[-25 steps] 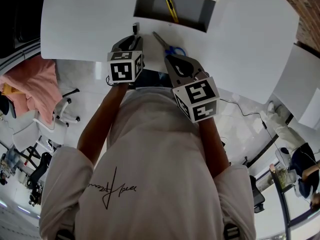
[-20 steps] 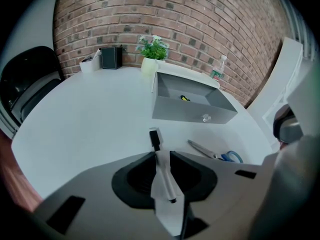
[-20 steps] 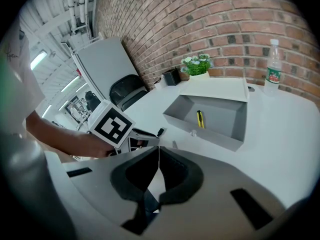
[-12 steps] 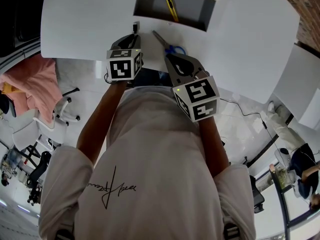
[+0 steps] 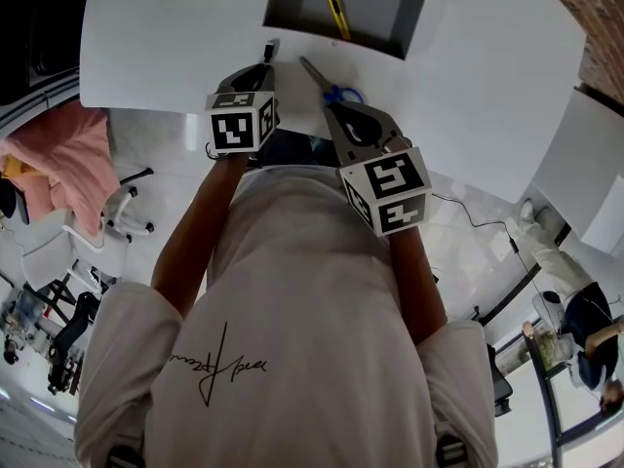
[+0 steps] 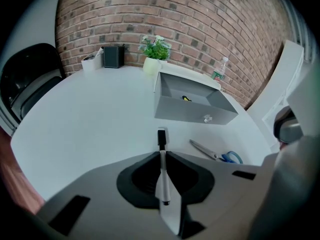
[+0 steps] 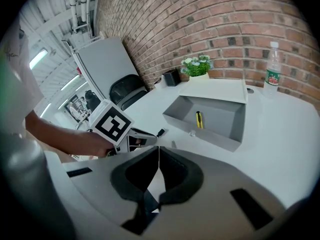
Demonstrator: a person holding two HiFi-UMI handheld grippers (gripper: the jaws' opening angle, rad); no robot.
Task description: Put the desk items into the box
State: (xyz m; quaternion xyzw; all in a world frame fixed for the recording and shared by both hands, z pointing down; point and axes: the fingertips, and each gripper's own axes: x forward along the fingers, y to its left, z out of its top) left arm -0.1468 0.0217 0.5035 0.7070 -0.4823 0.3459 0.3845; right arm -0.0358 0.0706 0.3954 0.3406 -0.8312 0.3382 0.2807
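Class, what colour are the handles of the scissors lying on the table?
The scissors have blue handles, clearest in the left gripper view.
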